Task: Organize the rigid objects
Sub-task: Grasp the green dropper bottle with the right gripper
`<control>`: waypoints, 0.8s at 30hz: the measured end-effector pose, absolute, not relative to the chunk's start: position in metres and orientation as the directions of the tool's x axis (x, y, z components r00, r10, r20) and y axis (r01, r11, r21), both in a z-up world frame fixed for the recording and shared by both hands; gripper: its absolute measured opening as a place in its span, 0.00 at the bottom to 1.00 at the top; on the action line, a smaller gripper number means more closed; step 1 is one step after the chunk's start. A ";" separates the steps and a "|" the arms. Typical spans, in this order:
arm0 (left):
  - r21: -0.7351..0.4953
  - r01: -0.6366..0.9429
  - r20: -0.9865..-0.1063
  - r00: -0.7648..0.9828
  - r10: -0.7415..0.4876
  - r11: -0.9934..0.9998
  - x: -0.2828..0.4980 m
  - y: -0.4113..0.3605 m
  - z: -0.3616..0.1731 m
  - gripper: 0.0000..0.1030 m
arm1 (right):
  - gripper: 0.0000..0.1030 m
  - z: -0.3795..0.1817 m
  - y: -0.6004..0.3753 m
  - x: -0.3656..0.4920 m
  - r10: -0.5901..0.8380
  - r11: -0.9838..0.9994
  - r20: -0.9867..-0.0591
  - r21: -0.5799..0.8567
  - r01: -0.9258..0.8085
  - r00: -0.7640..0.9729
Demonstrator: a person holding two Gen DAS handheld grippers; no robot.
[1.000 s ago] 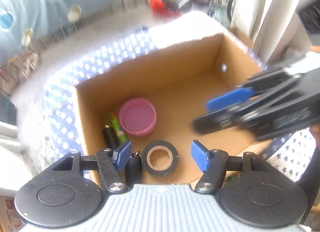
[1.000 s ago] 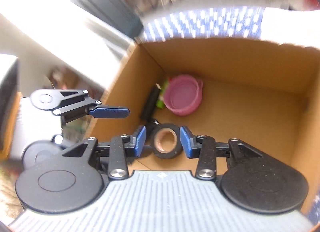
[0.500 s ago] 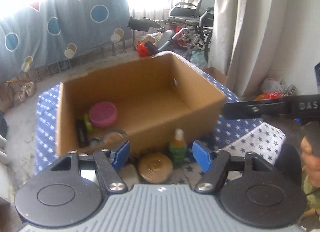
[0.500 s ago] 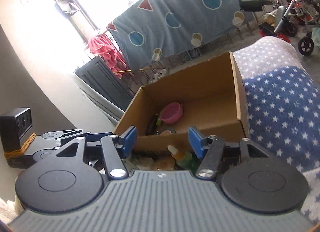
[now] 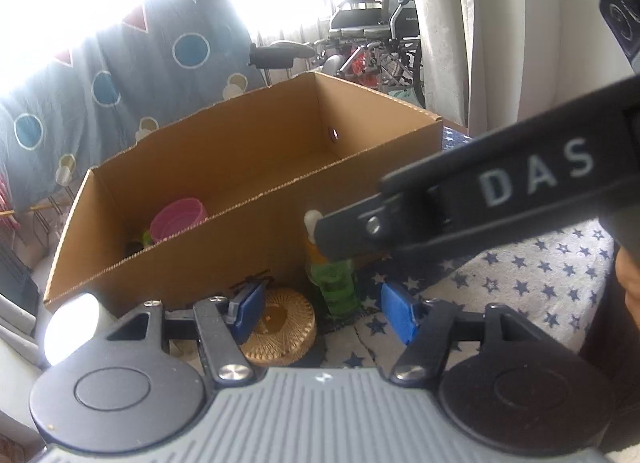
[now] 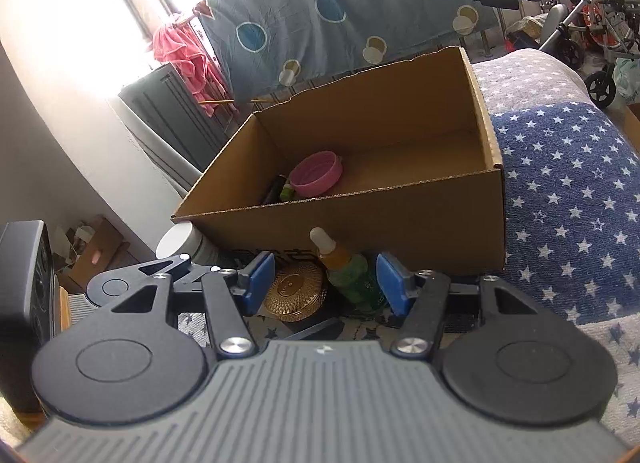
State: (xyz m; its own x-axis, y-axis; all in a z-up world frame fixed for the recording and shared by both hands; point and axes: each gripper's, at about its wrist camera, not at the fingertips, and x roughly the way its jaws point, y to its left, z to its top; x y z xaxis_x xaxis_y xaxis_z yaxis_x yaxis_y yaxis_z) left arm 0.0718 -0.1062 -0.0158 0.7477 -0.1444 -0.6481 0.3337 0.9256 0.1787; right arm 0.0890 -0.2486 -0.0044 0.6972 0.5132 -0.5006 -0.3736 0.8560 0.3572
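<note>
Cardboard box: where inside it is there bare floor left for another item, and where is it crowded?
Inside the cardboard box, the floor is bare from the pink lid across to the wall beside the star-patterned cloth. The opposite end is crowded: the pink lid and dark items. Outside, along the near wall, the gold disc, green bottle and white-capped jar crowd together.

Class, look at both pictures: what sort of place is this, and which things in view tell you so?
Probably a lived-in room at home: a bed or couch under a star-print cover, a patterned sheet hung by a bright window, and a wheelchair parked beside a curtain.
</note>
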 end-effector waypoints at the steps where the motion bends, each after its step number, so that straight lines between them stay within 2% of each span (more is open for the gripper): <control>1: 0.188 0.331 -0.643 0.753 -0.139 0.925 0.073 -0.107 -0.017 0.62 | 0.55 -0.003 -0.246 0.090 0.514 0.856 -0.504 0.354 -0.377 0.694; 7: 0.194 0.341 -0.642 0.753 -0.144 0.920 0.084 -0.110 -0.024 0.49 | 0.51 -0.005 -0.233 0.104 0.515 0.856 -0.521 0.343 -0.386 0.680; 16: 0.178 0.377 -0.661 0.730 -0.173 0.909 0.096 -0.114 -0.033 0.33 | 0.30 -0.016 -0.219 0.122 0.488 0.873 -0.557 0.319 -0.369 0.672; 19: 0.186 0.386 -0.655 0.734 -0.179 0.904 0.097 -0.115 -0.034 0.33 | 0.22 -0.020 -0.218 0.125 0.485 0.874 -0.564 0.324 -0.361 0.668; 24: 0.176 0.392 -0.645 0.739 -0.195 0.903 0.095 -0.111 -0.035 0.33 | 0.22 -0.023 -0.215 0.123 0.478 0.878 -0.561 0.328 -0.349 0.676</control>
